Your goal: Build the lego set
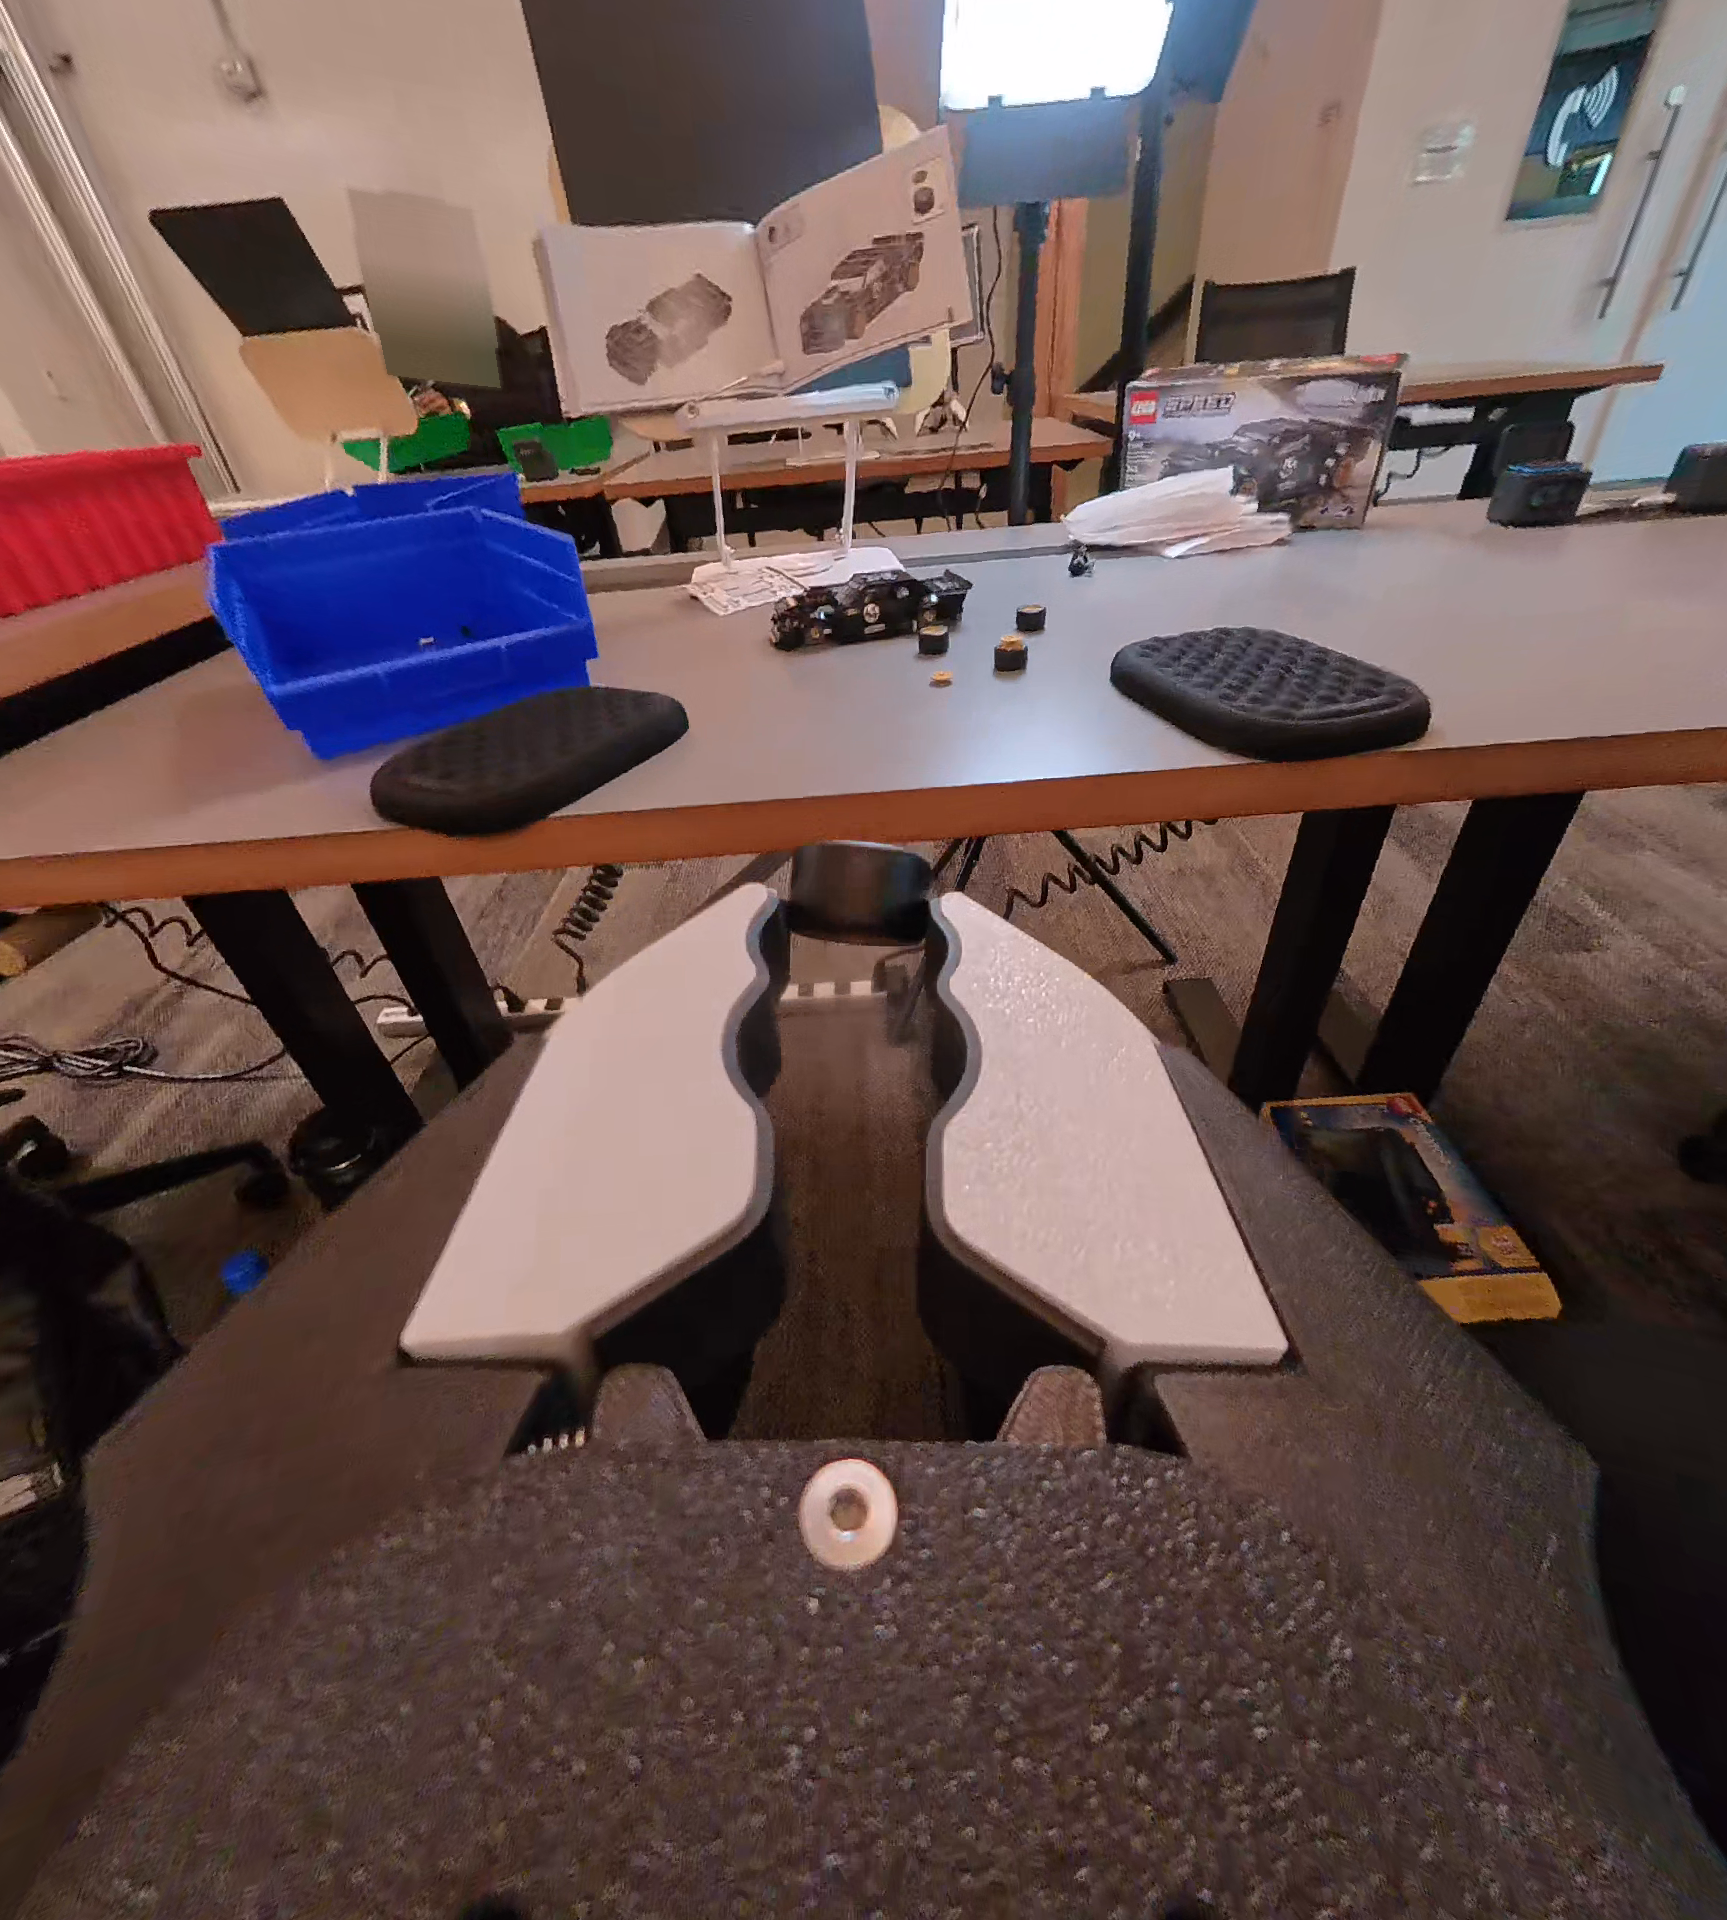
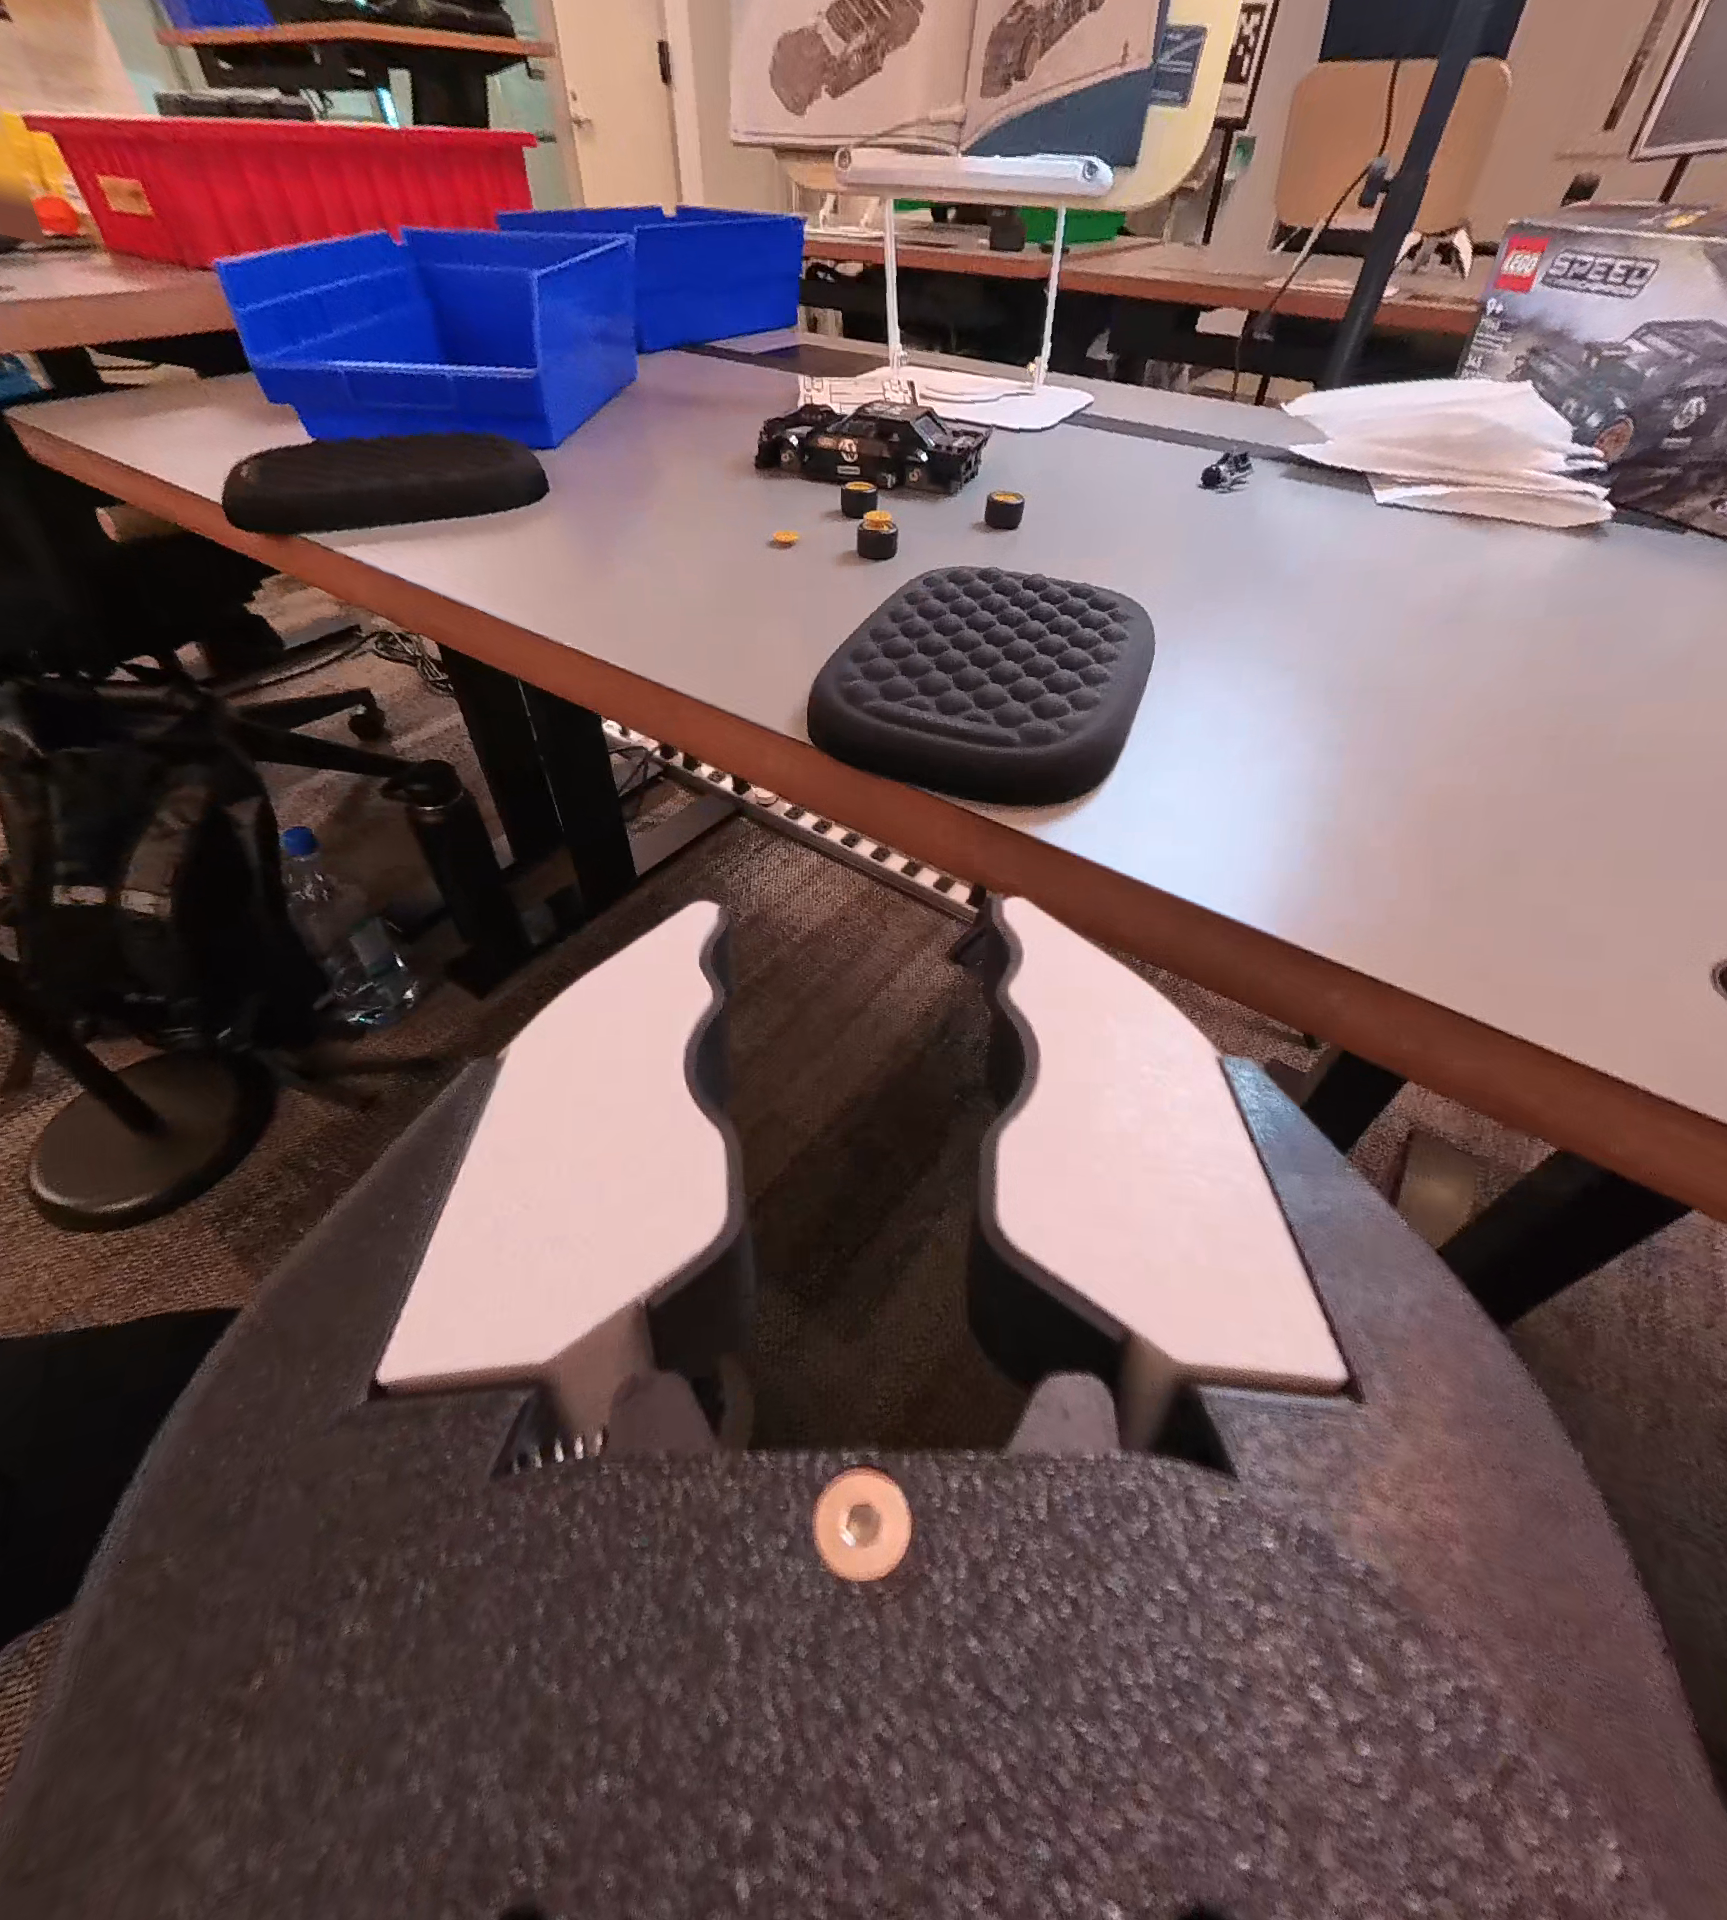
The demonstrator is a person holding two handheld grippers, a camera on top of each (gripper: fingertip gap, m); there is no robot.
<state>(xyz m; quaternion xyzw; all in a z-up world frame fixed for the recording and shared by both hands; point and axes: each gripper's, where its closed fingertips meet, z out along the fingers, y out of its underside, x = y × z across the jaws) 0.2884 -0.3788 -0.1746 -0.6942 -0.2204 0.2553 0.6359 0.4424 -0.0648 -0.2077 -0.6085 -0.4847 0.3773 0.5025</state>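
Left gripper [image 1: 854,914] and right gripper [image 2: 854,925]: both parted, empty, held below table edge [image 2: 1254,935]. I see black lego car [image 1: 869,608] mid-table, three loose wheels [image 1: 1013,655] and small gold hub [image 1: 941,678] beside it. Risk: round wheels roll off if nudged during approach.

A black lego car [image 1: 869,611] stood without wheels mid-tabletop, in the upper middle of both frames. Three black wheels [image 1: 1011,655] with gold hubs lay loose just below it, apart from each other, and a small gold hub [image 1: 941,678] lay flat beside them.
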